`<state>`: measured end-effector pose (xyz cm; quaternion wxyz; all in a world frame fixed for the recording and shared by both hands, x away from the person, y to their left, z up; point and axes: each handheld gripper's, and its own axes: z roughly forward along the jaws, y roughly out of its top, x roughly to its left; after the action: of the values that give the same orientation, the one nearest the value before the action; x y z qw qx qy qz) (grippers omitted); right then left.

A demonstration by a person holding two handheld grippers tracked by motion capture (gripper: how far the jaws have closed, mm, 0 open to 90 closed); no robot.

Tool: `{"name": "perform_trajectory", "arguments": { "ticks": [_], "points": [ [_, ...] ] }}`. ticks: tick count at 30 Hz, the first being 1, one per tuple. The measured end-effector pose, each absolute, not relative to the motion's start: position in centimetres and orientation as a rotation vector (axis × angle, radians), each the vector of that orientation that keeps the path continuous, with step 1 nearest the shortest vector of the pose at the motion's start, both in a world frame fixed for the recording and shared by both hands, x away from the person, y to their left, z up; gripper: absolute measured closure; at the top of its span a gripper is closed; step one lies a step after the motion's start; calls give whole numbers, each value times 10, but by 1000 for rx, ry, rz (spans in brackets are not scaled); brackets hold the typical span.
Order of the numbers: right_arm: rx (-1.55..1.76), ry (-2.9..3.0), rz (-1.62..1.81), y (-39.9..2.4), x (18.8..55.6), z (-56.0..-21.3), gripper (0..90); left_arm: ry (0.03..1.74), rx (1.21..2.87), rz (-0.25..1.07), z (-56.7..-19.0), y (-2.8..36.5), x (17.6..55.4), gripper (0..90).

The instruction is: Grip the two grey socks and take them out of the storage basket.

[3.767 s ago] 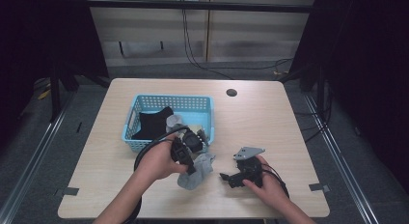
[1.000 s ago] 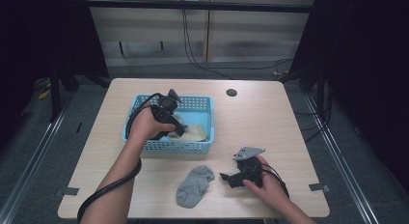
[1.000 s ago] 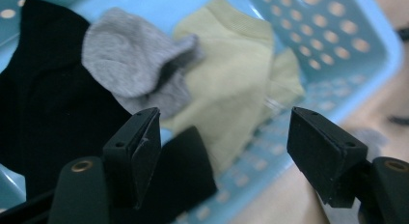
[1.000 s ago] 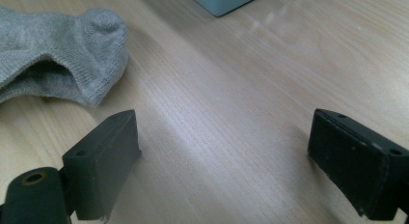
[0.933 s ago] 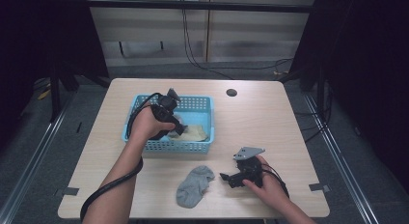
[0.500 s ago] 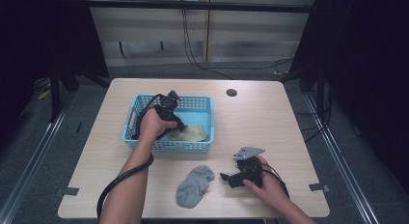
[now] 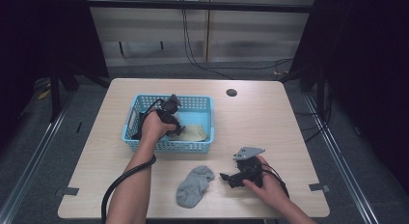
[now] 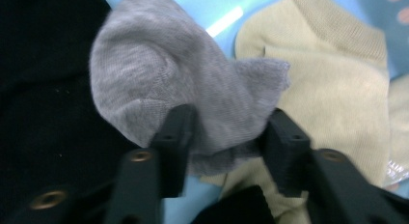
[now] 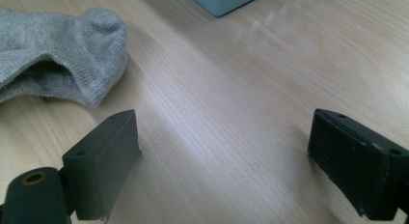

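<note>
2 grippers are working: the left gripper (image 8: 226, 137), its jaws having just been closing, is pinching a grey sock (image 8: 178, 89) inside the blue basket (image 7: 202, 104), while the right gripper (image 9: 226, 161) is resting wide open on the table (image 7: 270, 118) beside another grey sock (image 7: 194, 185).

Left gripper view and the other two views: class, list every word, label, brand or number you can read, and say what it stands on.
No text can be read in full.
Beige sock: small dark print at its right edge, cropped and too blurred to read.
Blue basket, grey sock on the table and table: no lettering visible.
</note>
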<state>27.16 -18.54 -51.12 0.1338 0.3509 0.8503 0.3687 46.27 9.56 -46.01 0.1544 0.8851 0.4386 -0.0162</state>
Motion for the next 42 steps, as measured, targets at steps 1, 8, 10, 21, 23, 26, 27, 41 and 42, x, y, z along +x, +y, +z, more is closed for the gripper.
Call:
{"name": "perform_trajectory", "arguments": {
  "ticks": [1,8,10,21,23,26,27,41,42],
  "points": [
    [1015,2465,1069,-186,272,-511,103,1273,2578,-50,-462,93,462,659],
    [1017,2466,1069,-185,272,-511,103,1293,2614,-77,-457,93,463,794],
    [1016,2465,1070,-186,272,-511,103,1283,2615,-84,-451,94,463,798],
    [1015,2466,1069,-186,272,-511,103,1199,2631,-143,-412,94,455,798],
    [1015,2466,1069,-186,272,-511,104,1188,2630,-159,-407,93,453,798],
    [1018,2466,1069,-186,272,-511,104,1168,2645,-163,-399,92,450,794],
    [1018,2466,1069,-186,272,-511,104,1153,2648,-157,-396,91,449,794],
    [1019,2468,1069,-185,272,-511,104,1079,2670,-196,-361,86,431,791],
    [1019,2468,1069,-185,272,-511,104,1079,2670,-196,-361,86,431,792]
  ]
}}
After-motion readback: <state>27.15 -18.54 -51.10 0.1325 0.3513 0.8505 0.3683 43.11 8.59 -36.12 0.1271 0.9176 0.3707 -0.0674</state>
